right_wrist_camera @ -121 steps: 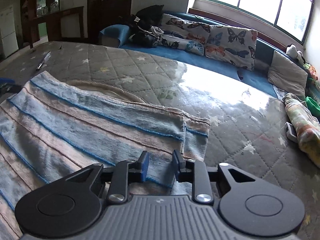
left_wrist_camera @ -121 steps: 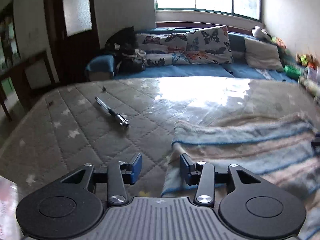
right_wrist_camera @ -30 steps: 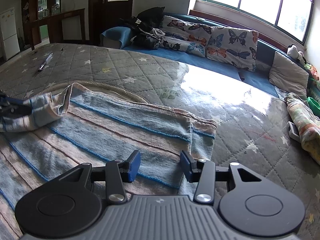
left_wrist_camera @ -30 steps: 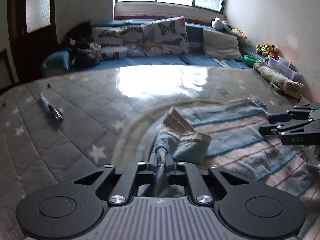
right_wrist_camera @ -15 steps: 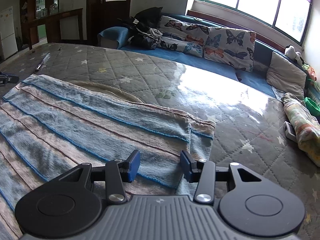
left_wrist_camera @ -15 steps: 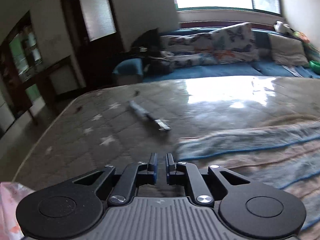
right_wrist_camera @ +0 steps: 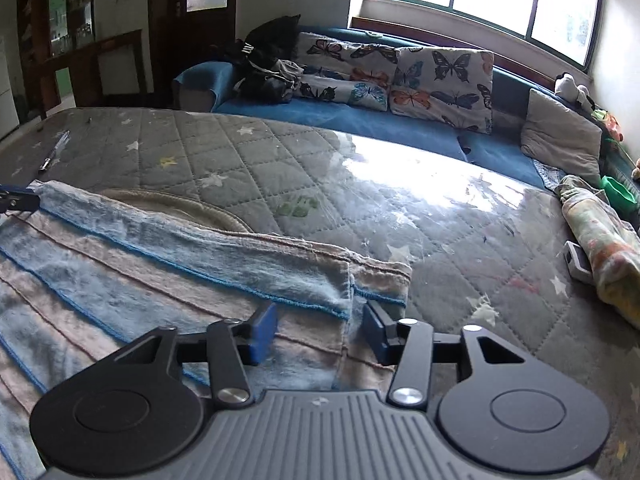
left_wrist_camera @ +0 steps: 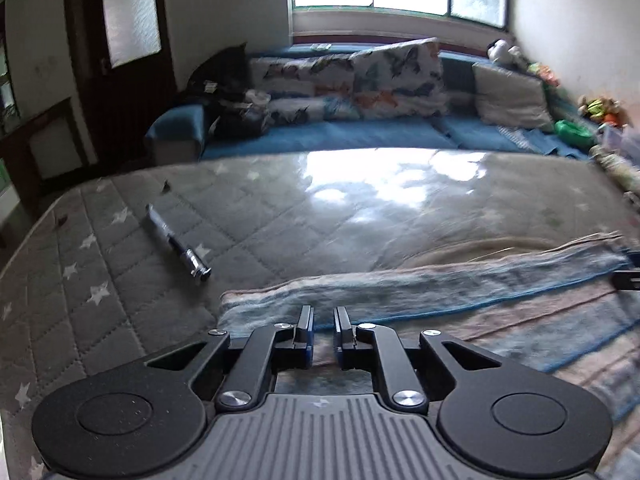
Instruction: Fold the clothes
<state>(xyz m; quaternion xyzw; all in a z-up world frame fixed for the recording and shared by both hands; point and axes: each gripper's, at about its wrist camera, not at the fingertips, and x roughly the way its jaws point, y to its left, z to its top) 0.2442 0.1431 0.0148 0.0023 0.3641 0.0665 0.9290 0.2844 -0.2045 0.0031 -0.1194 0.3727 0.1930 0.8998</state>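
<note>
The striped towel (right_wrist_camera: 168, 280) lies flat across the lower half of both views on the quilted mattress (right_wrist_camera: 280, 168). The left gripper (left_wrist_camera: 323, 322) hovers over its corner, jaws narrow, opening and empty; the right gripper (right_wrist_camera: 320, 330) stands half-wide, opening over the folded hem. If either closes too shallow, I judge it could pinch only the top layer and skew the fold.

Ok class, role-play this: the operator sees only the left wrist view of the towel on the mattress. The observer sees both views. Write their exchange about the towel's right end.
Operator: Where is the right tool?
Observer: The right tool hangs over the right end of the striped towel. Its jaws are opening and the pads are not gripping the cloth.
Operator: Does anything lie beyond that end?
Observer: Yes. On the mattress, a small white device lies beside a rolled patterned cloth.
</note>
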